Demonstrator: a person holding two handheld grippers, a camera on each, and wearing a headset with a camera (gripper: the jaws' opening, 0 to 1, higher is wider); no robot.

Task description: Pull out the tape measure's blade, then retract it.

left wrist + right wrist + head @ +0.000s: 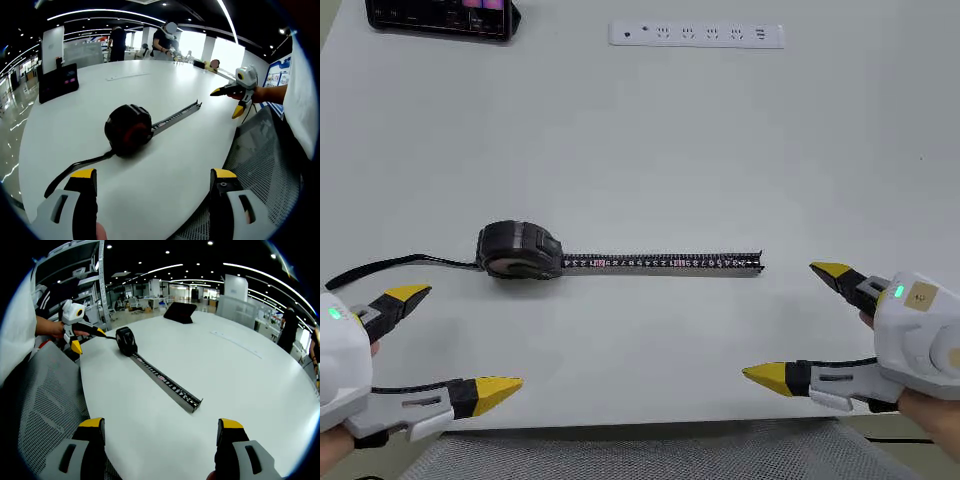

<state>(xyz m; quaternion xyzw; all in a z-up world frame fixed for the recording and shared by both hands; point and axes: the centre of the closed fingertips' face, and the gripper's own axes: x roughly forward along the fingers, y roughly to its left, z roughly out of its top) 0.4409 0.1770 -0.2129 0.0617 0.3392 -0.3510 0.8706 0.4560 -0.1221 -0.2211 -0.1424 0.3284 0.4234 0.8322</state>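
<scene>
The left claw (455,340) hovers over the near left edge of the white counter (650,150); its two yellow-tipped jaws stand wide apart with nothing between them. One dark tablet (445,15) lies at the far left corner. One black strap (380,268) trails leftward over the counter from the one tape measure (518,250); the strap's loose end lies near the left claw's farther jaw but apart from it. The tape measure's dark case rests on the counter left of centre, and neither claw touches it. Its one blade (660,263) is drawn out to the right along the counter; the end hook (760,263) sits right of centre. One white power strip (695,35) lies at the far edge, well apart from the blade. The right claw (798,322) hangs over the near right edge, to the right of the hook and clear of it; its two yellow-tipped jaws are likewise spread and hold nothing. In the right gripper view the hook lies ahead between the two jaws, and the left claw shows beside the case at the far end.
</scene>
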